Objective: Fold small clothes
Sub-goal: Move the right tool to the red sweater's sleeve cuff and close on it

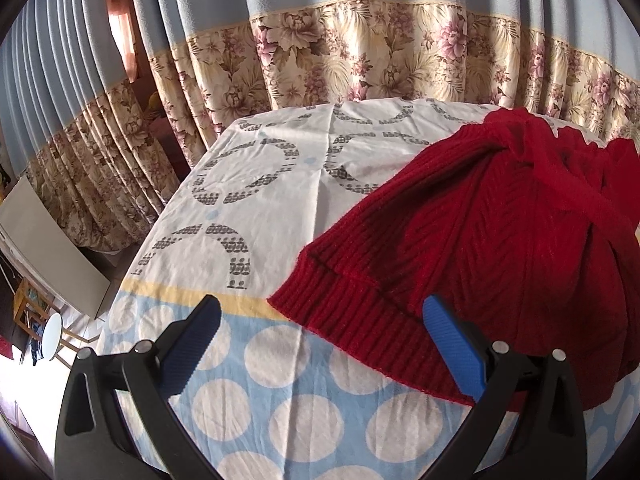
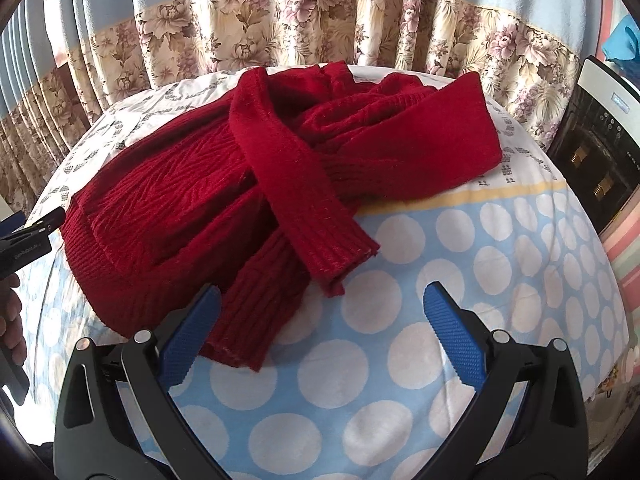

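Lying crumpled on the patterned tablecloth, the red knit sweater has sleeves crossed; left gripper and right gripper gape apart, floral curtain behind.

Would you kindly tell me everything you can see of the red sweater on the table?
The red sweater is a dark red knit, chevron-textured on the body with ribbed hem and cuffs. It lies crumpled, not yet folded, on the patterned tablecloth. Its two sleeves cross over the front, one cuff resting on top, the other reaching toward the right hand-held gripper. Both grippers are open; the left hand-held gripper straddles the hem. Neither visibly grips it.
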{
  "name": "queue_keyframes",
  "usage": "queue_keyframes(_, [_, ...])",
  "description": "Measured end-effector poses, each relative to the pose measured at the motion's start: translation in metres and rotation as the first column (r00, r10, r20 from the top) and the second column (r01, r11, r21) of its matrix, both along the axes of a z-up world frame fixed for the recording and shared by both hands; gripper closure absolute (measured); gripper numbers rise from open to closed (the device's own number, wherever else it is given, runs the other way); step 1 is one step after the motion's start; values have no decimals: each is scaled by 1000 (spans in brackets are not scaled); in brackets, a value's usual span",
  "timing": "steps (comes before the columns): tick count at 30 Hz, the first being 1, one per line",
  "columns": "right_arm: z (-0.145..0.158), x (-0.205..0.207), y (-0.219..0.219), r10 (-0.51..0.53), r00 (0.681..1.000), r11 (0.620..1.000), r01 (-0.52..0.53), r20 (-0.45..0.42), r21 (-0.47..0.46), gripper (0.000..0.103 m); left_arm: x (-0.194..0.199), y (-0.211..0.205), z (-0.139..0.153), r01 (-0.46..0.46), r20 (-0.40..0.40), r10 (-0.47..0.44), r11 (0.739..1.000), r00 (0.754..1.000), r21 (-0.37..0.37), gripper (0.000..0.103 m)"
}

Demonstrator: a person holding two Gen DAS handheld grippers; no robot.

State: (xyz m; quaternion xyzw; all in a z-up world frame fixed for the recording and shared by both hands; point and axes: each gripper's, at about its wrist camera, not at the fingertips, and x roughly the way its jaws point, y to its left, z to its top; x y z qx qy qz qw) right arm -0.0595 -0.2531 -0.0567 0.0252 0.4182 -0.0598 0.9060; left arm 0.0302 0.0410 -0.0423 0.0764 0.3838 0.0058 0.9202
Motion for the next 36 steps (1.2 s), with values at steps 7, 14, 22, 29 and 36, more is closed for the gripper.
queue_keyframes(7, [-7, 3, 12, 8, 1000, 1000, -8, -26, 17, 3, 4, 10, -5, -3, -11, 3, 1000, 1000, -7, 2])
queue_keyframes(14, [-20, 9, 20, 23, 998, 999, -21, -58, 25, 7, 4, 15, -8, -9, -15, 9, 1000, 1000, -10, 2])
queue_keyframes(22, [-39, 15, 23, 67, 991, 996, -60, -118, 67, 62, 3, 17, -8, -19, -14, 18, 1000, 1000, -11, 2])
queue_keyframes(29, [-22, 1, 14, 87, 994, 996, -86, -61, 28, 91, 1, 13, -2, -34, -4, 34, 999, 999, 1, 2])
queue_keyframes(36, [1, -22, -23, 45, 999, 999, -45, 6, 31, 93, -1, -5, 8, -38, 4, 38, 999, 999, 20, 2])
